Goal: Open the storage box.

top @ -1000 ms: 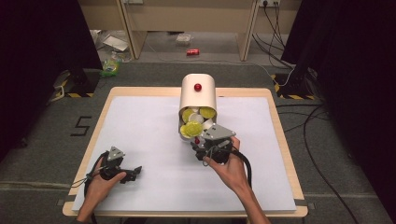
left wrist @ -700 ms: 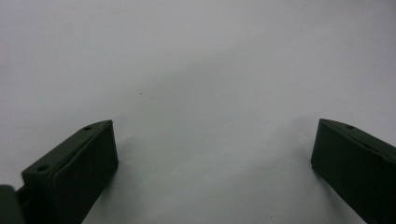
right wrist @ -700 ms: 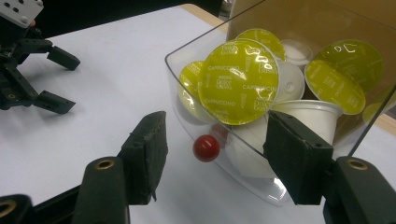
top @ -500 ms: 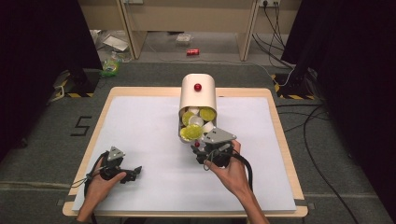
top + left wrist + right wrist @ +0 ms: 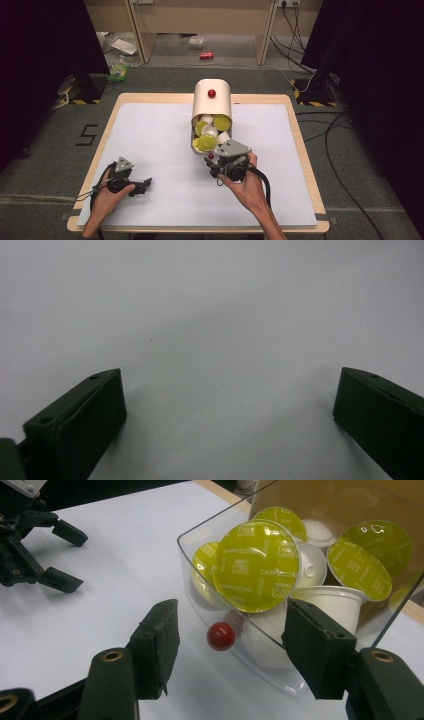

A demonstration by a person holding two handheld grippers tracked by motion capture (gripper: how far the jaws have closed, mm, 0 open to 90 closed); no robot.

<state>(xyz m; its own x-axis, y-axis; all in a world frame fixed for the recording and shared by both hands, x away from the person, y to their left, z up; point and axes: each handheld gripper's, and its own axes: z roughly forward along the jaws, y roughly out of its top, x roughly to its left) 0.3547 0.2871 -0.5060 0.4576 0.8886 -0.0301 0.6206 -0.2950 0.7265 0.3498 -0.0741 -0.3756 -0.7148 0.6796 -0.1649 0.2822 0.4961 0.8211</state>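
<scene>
Between the right gripper (image 5: 227, 652) jaws, red knob (image 5: 221, 636) of clear drawer (image 5: 280, 675) untouched, jaws apart after closing slightly, capsules (image 5: 256, 566) just beyond, left gripper (image 5: 142, 185) open, well apart on white table (image 5: 160, 130).

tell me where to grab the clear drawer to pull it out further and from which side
Grip the small red knob on the front wall of the clear drawer, coming straight at that front from the person's side. The knob juts out as the one narrow part; the wall itself is broad and smooth. The right gripper already faces it, jaws open either side, pads not yet touching.
</scene>
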